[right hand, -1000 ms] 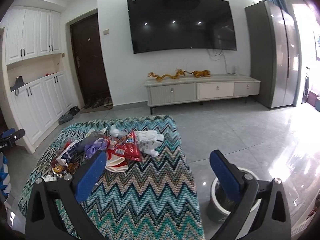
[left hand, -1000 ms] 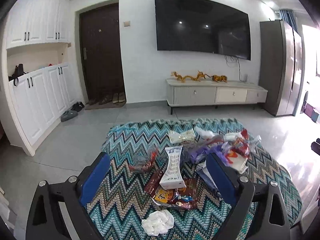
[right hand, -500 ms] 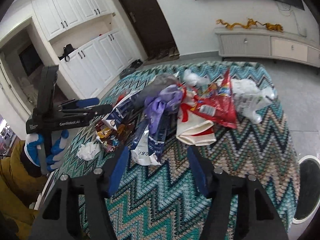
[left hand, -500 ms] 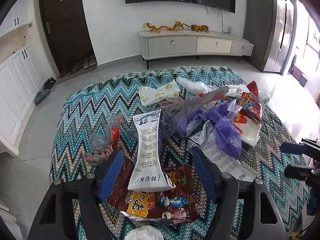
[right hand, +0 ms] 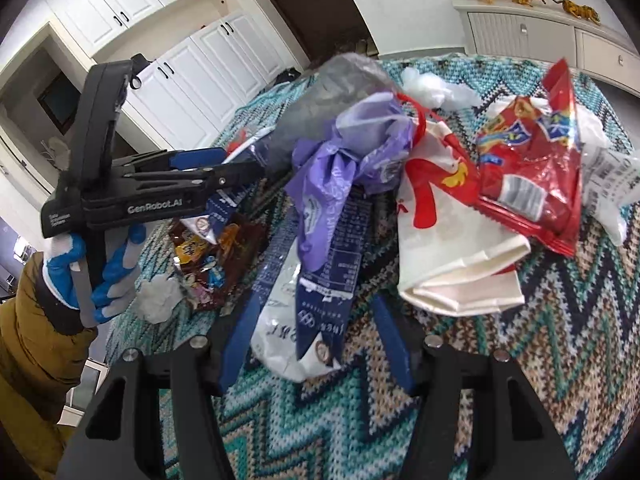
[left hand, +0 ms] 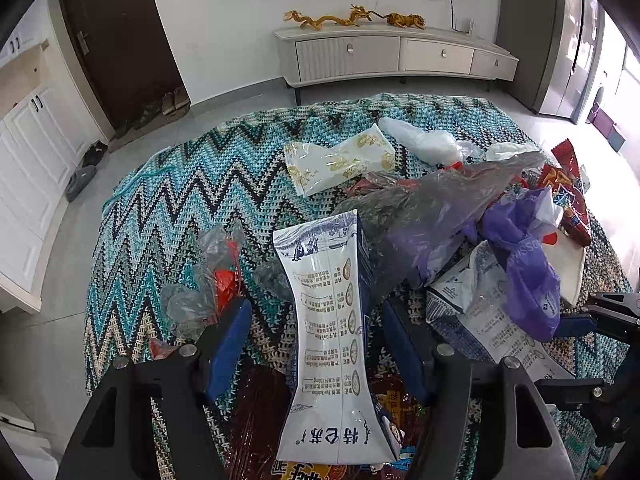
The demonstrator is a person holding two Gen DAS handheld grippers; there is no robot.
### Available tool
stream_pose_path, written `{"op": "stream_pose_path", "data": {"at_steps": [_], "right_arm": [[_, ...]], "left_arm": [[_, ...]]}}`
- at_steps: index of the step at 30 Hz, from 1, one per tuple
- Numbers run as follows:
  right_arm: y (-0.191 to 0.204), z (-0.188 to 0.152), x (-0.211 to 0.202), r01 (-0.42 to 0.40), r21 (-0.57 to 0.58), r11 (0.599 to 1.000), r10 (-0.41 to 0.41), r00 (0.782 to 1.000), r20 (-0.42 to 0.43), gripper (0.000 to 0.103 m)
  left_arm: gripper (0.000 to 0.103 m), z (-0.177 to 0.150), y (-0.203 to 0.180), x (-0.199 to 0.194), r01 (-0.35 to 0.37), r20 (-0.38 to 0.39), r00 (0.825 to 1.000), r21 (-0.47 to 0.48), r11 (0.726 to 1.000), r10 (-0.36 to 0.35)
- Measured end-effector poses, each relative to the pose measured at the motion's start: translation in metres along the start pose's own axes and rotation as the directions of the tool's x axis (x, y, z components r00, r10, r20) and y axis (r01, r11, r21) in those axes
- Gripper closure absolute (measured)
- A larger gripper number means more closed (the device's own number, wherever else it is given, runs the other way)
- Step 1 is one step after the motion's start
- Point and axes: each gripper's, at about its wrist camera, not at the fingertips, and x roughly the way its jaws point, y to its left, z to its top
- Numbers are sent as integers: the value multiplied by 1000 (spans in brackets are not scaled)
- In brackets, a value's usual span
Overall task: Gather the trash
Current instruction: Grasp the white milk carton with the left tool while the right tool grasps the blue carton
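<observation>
Trash lies heaped on a table under a teal, black and cream zigzag knitted cloth, spread from the near edge toward the right side.

Left gripper: fingers spread wide, straddling a white and navy printed snack pouch that stands up between them. Neither blue pad clearly touches the pouch; nothing gripped. The pouch rests on a flat dark brown foil wrapper at the near edge. Just left of the left finger sits a crumpled clear bag with red scraps inside. Behind the pouch leans a grey translucent plastic bag, and right of that a bunched purple plastic bag. Farther back lies a white packet with gold flower print beside a clear white plastic bag.

Right gripper: fingers likewise apart, either side of a long white and navy wrapper lying flat on the cloth; no contact visible. The purple bag drapes over that wrapper's far end. To the right, a folded cream paper bag with red print lies under a red foil snack bag. A crumpled white tissue sits to the left, near the person's blue and white gloved left hand.

Background: a low pale TV cabinet with golden dragon figurines, and a dark brown door.
</observation>
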Motion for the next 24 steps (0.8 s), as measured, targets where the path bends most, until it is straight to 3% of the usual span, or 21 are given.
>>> {"op": "stream_pose_path", "data": {"at_steps": [4,8,11,19,24], "right_arm": [[0,4,8,-12,9,1000,12,1000,-2,46],[7,4,14,-17,-3,1000,17,1000,-7,46],[12,4,15,-36,-12,999,36,999,-7,56],[32,4,21,-59,-46,997,58,998,-29,55],[31,10,29,-138,-20,990,137,990,-22,55]], "left_arm": [[42,-3,2,8,16,-17,1000,-12,1000,-16],[60,-4,-1,12,33,-28,999,-10,999,-33],[69,-5,-1,13,43,-27,999,-20,999,-44],[70,-9,9,8,78,11,997,-74,994,-77],[70,-11,22,2,116,52,992,-111,987,-111]]}}
